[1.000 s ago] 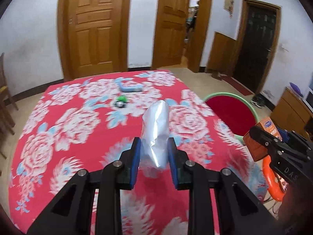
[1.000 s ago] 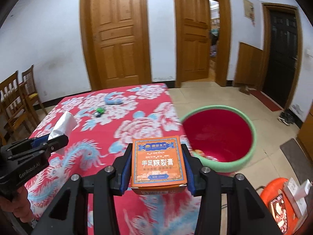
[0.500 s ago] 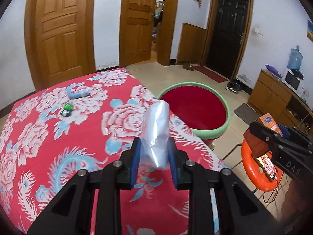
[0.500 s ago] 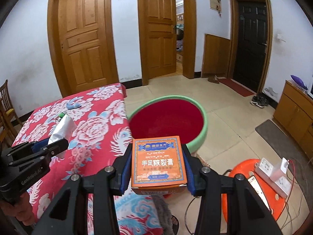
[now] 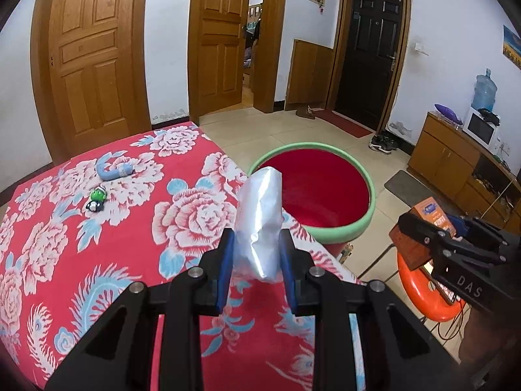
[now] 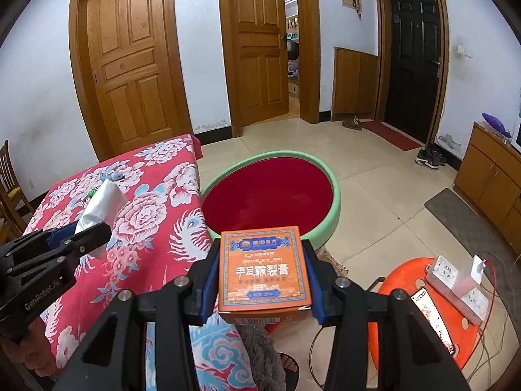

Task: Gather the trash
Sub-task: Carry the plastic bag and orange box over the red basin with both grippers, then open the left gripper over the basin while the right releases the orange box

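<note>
Wrapper (image 5: 259,221), silvery and crumpled, stands upright between the blue pads of the left tool (image 5: 257,270), which is clamped on it above the near edge of the table (image 5: 136,238). Carton (image 6: 263,270), orange with printed lettering, sits face-up in the right tool (image 6: 262,280), whose pads press on its two sides. From the wrapper, a red basin with a green rim (image 5: 355,228) lies on the floor at about two o'clock, just beside the table. On the flowered red cloth at ten o'clock rest a small green toy (image 5: 97,199) and, beyond it, a blue curved object (image 5: 112,171). An orange stool (image 6: 420,312) at four o'clock from the carton carries a power strip (image 6: 456,283).
</note>
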Motion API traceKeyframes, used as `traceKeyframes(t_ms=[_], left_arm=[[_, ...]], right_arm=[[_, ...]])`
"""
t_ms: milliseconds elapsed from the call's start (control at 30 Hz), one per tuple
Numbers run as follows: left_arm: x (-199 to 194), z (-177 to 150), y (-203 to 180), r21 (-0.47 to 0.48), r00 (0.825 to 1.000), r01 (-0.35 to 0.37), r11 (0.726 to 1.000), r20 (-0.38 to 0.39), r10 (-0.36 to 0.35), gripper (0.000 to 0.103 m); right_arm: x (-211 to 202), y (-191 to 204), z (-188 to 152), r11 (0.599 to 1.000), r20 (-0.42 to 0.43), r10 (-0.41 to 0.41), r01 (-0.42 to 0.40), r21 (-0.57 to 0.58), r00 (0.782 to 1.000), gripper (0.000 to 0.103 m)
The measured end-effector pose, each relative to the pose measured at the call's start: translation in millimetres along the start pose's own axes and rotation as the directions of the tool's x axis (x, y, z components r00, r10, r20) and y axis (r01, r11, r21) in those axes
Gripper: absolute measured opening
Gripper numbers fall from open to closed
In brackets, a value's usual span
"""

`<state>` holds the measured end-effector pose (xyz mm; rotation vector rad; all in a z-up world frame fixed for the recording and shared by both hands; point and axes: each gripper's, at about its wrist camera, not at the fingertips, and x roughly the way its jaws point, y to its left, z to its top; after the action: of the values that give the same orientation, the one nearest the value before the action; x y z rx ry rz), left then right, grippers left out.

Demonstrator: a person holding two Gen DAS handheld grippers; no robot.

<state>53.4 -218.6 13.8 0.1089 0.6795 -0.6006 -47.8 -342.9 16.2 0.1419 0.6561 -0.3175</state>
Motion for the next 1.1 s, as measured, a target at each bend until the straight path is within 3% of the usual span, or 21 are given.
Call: traceKeyframes(t_ms=[367, 600, 800, 1100], left_arm=[[24, 24, -2, -0.015, 1.000, 0.011, 1.000, 0.002, -0.011, 0.028], [53, 39, -12, 0.006, 0.999, 0.030, 1.000, -0.013, -0.030, 0.028], [76, 54, -23, 0.017, 0.998, 0.055, 0.998, -0.023, -0.055, 0.028], [119, 72, -38, 0.041, 0.998, 0.056, 0.998, -0.039, -0.054, 0.028]], right_arm=[[21, -6, 20, 1.000, 0.000, 0.003, -0.003, -0.001, 1.000, 0.048], [42, -17, 25, 1.000, -0.027, 0.000, 0.000, 0.018, 1.000, 0.048], [49, -25, 40, 0.999, 0.000, -0.035, 0.035, -0.016, 0.999, 0.048], [79, -44, 61, 0.999, 0.007, -0.035, 0.035, 0.027, 0.999, 0.048]])
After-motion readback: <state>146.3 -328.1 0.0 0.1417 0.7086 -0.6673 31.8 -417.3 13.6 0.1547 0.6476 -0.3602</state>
